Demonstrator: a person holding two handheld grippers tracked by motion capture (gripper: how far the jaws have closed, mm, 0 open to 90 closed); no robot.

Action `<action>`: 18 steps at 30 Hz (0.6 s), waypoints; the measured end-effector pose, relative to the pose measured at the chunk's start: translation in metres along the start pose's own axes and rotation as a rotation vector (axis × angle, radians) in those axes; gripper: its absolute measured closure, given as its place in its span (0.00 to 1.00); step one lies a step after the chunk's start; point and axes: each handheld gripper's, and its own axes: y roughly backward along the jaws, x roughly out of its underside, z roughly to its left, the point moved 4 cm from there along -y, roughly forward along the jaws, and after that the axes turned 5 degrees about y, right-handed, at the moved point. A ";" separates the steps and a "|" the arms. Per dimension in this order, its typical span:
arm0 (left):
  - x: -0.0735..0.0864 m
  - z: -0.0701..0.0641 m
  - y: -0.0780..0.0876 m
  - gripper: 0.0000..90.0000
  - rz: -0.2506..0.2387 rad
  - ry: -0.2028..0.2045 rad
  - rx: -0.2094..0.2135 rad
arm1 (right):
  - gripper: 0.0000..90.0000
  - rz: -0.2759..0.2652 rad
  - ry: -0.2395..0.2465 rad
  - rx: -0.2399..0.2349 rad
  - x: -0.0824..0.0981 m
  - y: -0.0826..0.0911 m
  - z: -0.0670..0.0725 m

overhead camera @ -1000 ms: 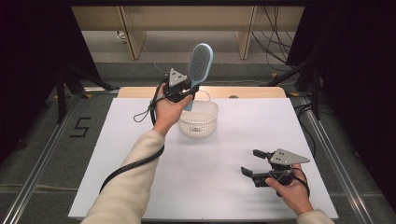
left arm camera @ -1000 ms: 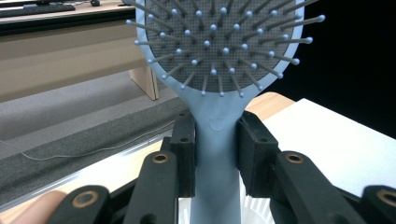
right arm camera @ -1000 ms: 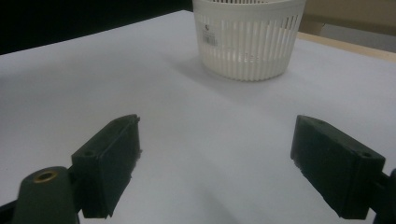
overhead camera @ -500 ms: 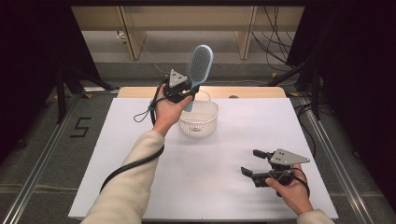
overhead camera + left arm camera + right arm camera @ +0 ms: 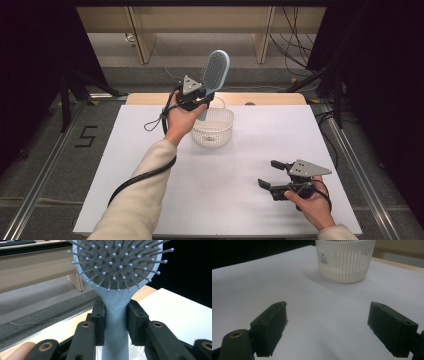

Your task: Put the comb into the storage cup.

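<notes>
The right tool (image 5: 327, 327) has its two black jaws wide apart above the white bench (image 5: 262, 285), and a white slotted basket (image 5: 344, 261) stands farther ahead

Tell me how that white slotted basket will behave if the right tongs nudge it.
The basket looks like thin slotted plastic, so it is probably light and would likely slide on the smooth white table rather than resist. Its wide, low shape suggests it is unlikely to tip from a low push. The thin ribs may flex if squeezed hard.
</notes>
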 end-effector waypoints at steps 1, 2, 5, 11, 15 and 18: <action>0.001 0.000 0.000 0.78 0.000 -0.002 0.000 | 0.18 0.000 -0.001 -0.001 0.000 0.000 0.000; 0.001 0.000 -0.001 0.78 0.002 -0.004 0.001 | 0.18 0.000 -0.001 -0.001 0.000 0.000 0.000; 0.002 0.000 -0.001 0.78 0.004 -0.003 0.002 | 0.18 -0.001 -0.001 -0.001 0.000 0.000 0.000; 0.004 0.001 -0.003 0.78 0.010 -0.010 0.008 | 0.18 0.000 -0.002 -0.001 0.000 0.000 0.000; 0.006 0.001 -0.004 0.78 0.013 -0.009 0.011 | 0.18 0.001 -0.004 0.000 0.000 0.000 0.000; 0.007 0.002 -0.005 0.78 0.014 -0.009 0.011 | 0.18 0.001 -0.002 0.000 0.000 0.000 0.000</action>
